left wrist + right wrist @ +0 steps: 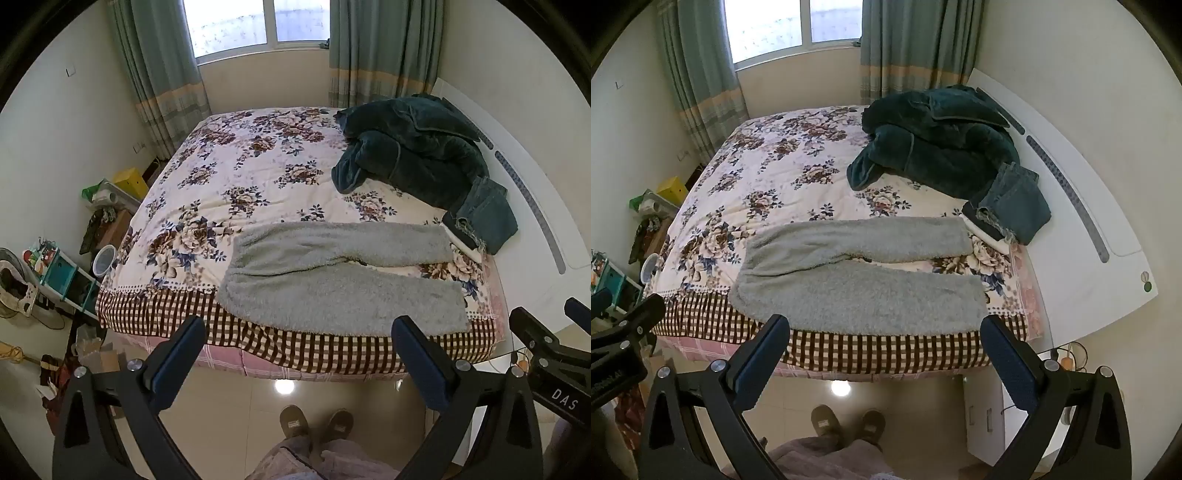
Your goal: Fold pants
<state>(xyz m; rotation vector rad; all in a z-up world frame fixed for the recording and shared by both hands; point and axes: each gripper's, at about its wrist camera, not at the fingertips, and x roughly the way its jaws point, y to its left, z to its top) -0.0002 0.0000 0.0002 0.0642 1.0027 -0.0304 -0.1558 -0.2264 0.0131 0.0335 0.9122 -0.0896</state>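
Observation:
Grey fleece pants [332, 273] lie spread flat on the near side of the bed, waistband to the left and both legs running right; they also show in the right wrist view [857, 280]. The near leg lies along the bed's front edge. My left gripper [297, 339] is open and empty, held above the floor just short of the bed's edge. My right gripper [886, 338] is open and empty at about the same height, to the right of the left one; it also shows at the right edge of the left wrist view [550, 332].
The bed has a floral cover [229, 173] with a checked border [295, 347]. A dark green blanket [410, 147] and folded jeans [484, 214] lie at the far right by the white headboard [1082, 229]. Cluttered shelves and boxes [62, 273] stand left. My slippered feet [314, 424] stand on tile.

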